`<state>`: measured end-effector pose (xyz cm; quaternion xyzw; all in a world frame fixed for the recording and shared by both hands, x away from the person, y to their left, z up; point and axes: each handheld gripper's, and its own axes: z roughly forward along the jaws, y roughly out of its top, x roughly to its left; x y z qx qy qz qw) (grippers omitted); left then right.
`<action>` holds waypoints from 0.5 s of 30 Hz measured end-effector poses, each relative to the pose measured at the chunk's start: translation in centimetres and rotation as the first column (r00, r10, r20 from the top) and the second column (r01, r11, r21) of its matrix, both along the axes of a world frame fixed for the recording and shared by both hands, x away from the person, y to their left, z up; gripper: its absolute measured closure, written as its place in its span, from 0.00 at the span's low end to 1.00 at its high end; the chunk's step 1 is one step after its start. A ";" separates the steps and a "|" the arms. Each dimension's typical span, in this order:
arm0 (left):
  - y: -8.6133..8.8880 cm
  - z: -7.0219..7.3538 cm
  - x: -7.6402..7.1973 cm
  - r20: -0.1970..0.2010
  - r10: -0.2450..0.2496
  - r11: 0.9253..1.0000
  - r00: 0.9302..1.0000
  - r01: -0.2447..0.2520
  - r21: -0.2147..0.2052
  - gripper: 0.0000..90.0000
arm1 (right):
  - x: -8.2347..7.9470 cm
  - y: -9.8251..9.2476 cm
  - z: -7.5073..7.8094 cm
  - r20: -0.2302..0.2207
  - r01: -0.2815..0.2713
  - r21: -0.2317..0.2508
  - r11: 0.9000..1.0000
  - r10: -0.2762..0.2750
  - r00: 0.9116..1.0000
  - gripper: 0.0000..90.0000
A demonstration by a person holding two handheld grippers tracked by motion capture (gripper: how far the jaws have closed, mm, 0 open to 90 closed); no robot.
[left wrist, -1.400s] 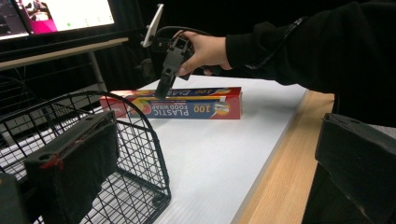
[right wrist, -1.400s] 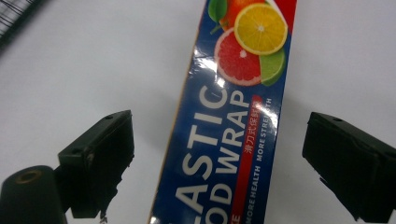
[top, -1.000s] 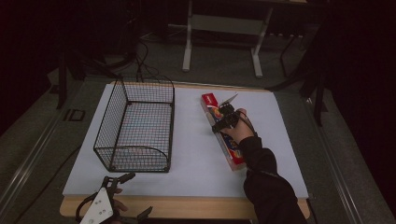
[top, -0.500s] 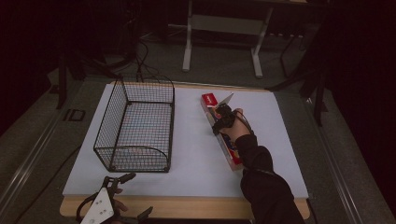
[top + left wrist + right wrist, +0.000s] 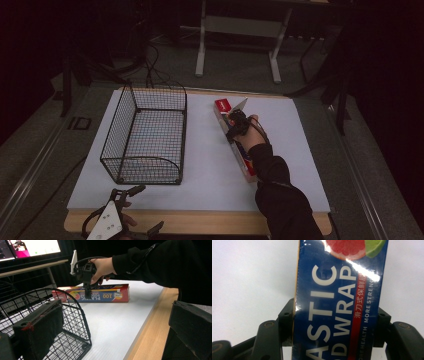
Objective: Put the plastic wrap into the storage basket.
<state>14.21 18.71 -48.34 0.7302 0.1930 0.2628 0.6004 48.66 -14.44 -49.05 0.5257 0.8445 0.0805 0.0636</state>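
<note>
My left hand-held gripper (image 5: 131,191) hovers with jaws wide at the tabletop's (image 5: 210,165) near edge, the wire basket (image 5: 145,135) just beyond, while my right hand-held gripper (image 5: 235,121) straddles the plastic wrap box (image 5: 337,302) farther right.

The right gripper (image 5: 235,125) reached toward twelve o'clock, jaws closed on both sides of something; the left gripper (image 5: 125,197) rested at seven o'clock, jaws apart.

A wooden table (image 5: 200,220) under a white sheet (image 5: 210,165) stands on grey floor (image 5: 30,150) in a dark room. Behind it are a metal frame (image 5: 240,27) with 2 legs, cables (image 5: 150,60) and a lit screen (image 5: 32,247).
</note>
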 end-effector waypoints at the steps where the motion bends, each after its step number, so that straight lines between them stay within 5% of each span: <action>1: 0.0 0.0 0.0 0.000 0.000 1.000 1.000 0.000 0.000 0.00 | 0.0 0.0 0.0 0.000 0.000 0.000 1.000 0.000 1.000 0.44; 15: -0.1 0.0 0.1 -0.001 0.003 1.000 1.000 -0.003 0.003 0.00 | -0.7 -0.5 4.1 0.098 0.030 0.048 0.998 -0.034 0.995 0.44</action>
